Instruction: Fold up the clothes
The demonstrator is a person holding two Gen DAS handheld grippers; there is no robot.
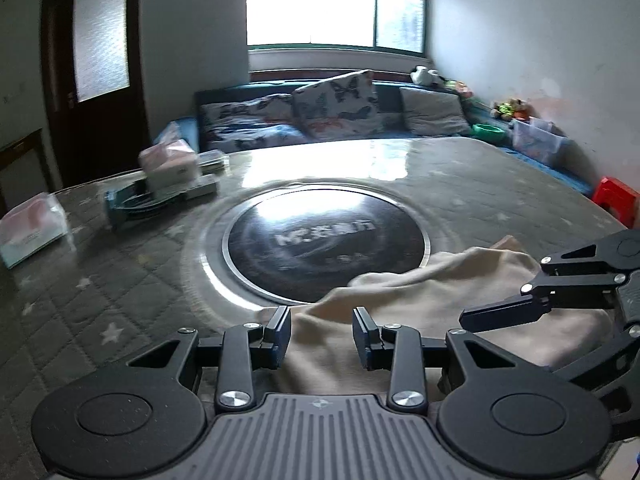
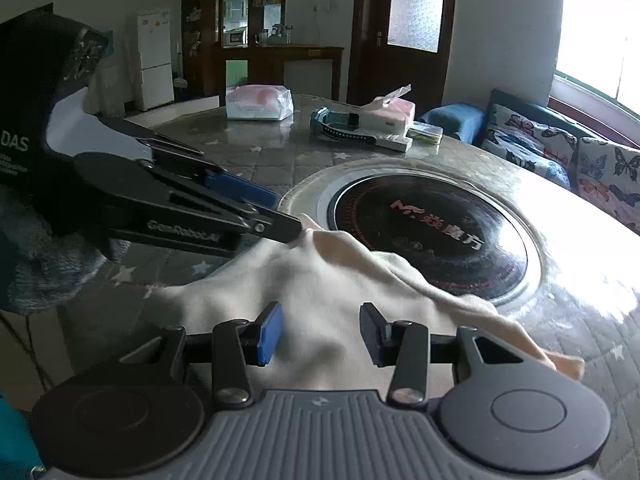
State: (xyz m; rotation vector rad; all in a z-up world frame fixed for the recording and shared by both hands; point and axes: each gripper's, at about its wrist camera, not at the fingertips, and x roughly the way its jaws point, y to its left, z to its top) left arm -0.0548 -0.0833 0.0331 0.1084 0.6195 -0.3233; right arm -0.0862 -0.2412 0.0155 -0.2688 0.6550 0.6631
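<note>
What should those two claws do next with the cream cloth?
Probably close the left gripper on the cream cloth. Its jaws stand open at the cloth's raised edge, and the right gripper also hangs open above it, so nothing is gripped for folding yet.

A lived-in room lit by daylight from big windows.

A bright window (image 1: 334, 2) fills the far wall and throws glare across the glossy round table (image 1: 460, 184), whose quilted star-print cover lies under a clear sheet, with a dark round cooktop (image 1: 320, 240) set in its middle. Behind the table stands a blue sofa (image 1: 224, 100) with butterfly-print cushions (image 1: 336, 104) and a grey pillow (image 1: 434, 112). A dark wooden door (image 1: 94, 68) with a frosted pane stands at the left, white walls (image 1: 520, 40) at the right. In the right wrist view a white fridge (image 2: 154, 60) and a dark shelving unit (image 2: 236, 12) stand at the back.
</note>
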